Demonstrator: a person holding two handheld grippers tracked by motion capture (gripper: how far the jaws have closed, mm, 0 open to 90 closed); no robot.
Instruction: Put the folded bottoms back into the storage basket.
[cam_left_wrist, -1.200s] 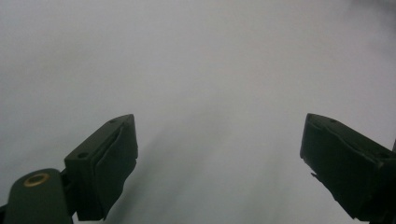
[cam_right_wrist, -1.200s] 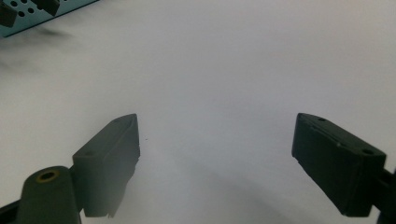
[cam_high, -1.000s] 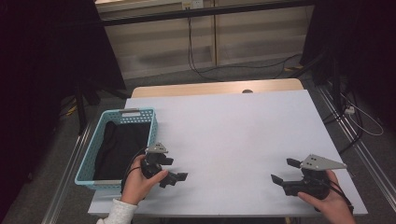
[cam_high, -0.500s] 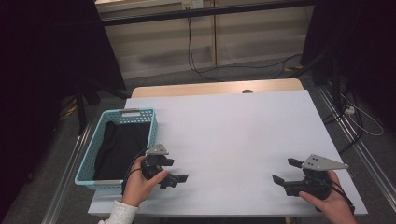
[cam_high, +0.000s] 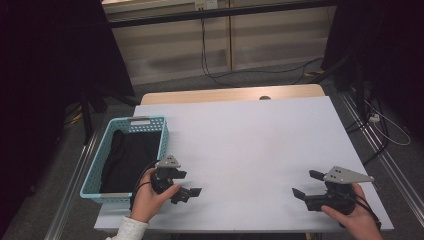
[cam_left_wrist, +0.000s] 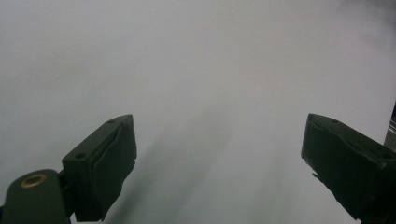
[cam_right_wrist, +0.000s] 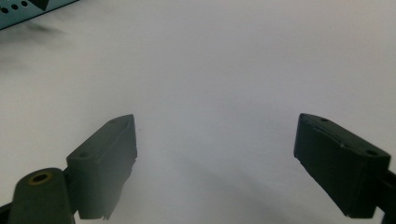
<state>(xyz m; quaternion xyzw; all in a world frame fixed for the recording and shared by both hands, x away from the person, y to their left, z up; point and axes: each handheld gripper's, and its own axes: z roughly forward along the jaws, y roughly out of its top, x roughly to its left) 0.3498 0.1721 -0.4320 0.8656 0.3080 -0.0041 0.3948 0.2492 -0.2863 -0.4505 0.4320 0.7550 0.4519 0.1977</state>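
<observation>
Both grippers low over table (cam_high: 240, 135) — left gripper (cam_high: 192, 185), right gripper (cam_high: 302, 185) — jaws spread wide, nothing between.

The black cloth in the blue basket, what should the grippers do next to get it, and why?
Probably swing the left gripper over the basket toward the black cloth. Its jaws stand open with nothing between them, and it sits right beside the basket; the right gripper is far across the table.
</observation>
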